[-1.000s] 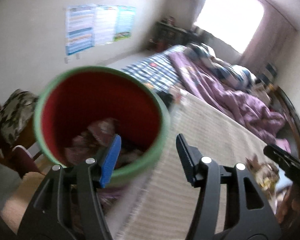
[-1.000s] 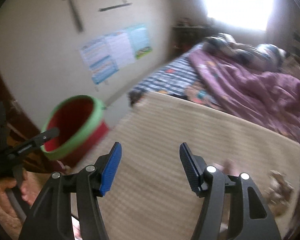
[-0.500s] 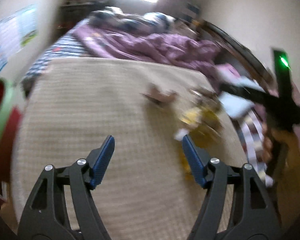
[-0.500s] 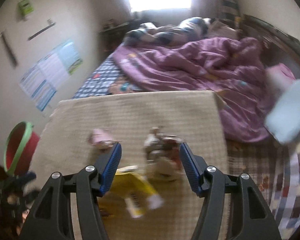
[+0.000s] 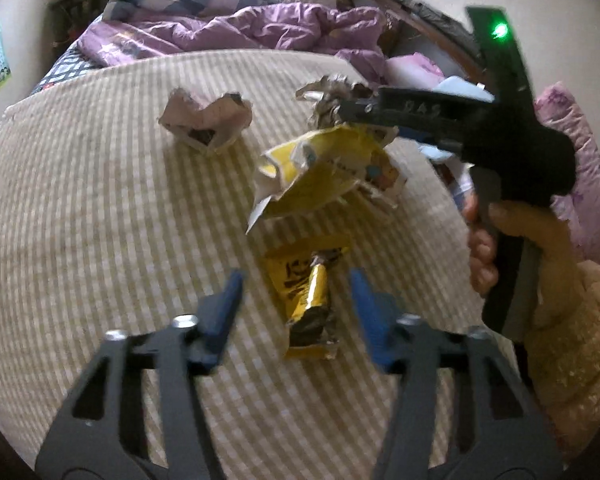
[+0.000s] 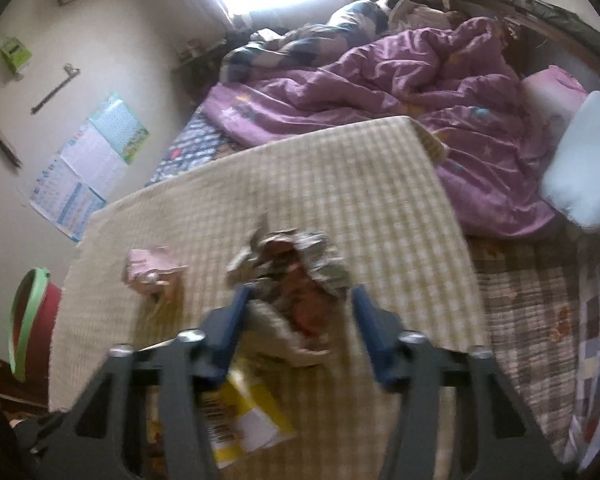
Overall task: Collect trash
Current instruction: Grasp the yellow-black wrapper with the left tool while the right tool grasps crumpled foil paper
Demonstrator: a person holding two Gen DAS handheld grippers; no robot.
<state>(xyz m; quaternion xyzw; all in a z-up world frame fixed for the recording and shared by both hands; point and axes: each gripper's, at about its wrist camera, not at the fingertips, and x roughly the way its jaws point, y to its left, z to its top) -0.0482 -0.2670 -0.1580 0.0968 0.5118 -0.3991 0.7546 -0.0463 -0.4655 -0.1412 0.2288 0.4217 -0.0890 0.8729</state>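
Left wrist view: the left gripper (image 5: 296,296) hovers over the checkered mat (image 5: 80,220). Its jaws are closing, pads clear of the gold snack wrapper (image 5: 308,304) lying between them.

Right wrist view: the right gripper (image 6: 298,320) is closing around a crumpled wrapper (image 6: 296,276); contact cannot be confirmed. The red bin (image 6: 30,312) stands far left.

A rumpled purple quilt (image 6: 400,92) lies beyond the beige checked mat (image 6: 340,184); a pale blue pillow (image 6: 584,168) rests beside it, colourful paper posters (image 6: 88,168) on the wall.
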